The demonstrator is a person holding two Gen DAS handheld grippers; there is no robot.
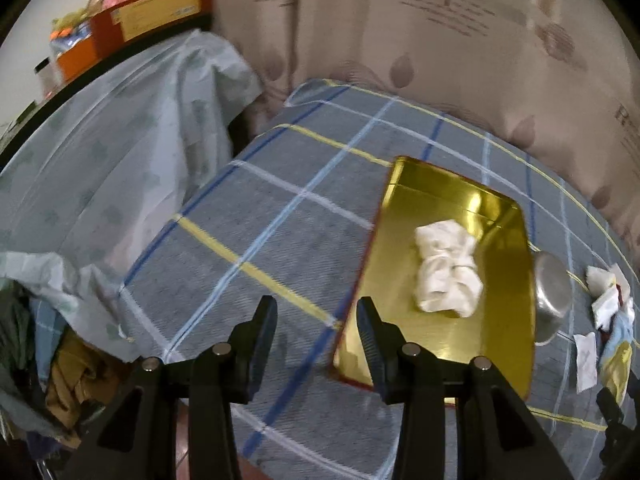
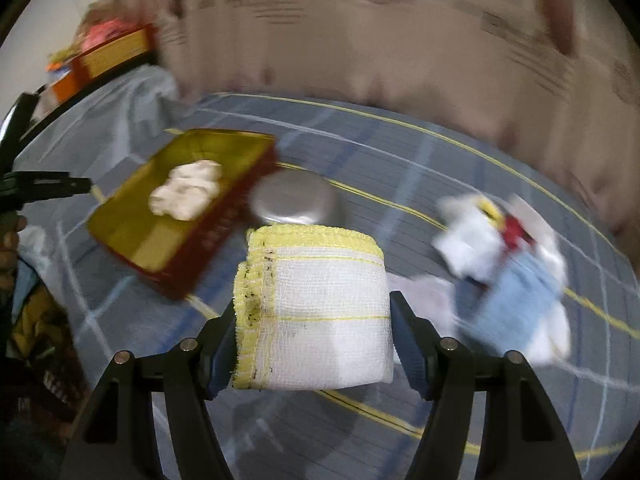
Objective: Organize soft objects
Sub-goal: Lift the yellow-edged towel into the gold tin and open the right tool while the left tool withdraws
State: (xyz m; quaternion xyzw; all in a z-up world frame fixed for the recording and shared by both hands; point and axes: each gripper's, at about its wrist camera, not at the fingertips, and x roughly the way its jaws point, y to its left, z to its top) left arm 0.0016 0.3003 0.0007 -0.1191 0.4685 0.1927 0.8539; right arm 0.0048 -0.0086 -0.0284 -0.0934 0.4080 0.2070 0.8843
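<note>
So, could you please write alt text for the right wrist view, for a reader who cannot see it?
The right claw grips a folded white cloth with yellow edging above a plaid-covered table. Behind it sit a gold tray holding a white bundle, a steel bowl and a blurred cloth pile.

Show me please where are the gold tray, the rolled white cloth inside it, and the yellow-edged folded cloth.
gold tray (image 1: 500,344): left wrist view, bare floor.
rolled white cloth (image 1: 446,266): left wrist view, its middle.
yellow-edged folded cloth (image 2: 320,312): right wrist view, white mesh centre.

I can see a big letter "R" on the curtain (image 1: 400,20). The small words below it are too blurry.
</note>
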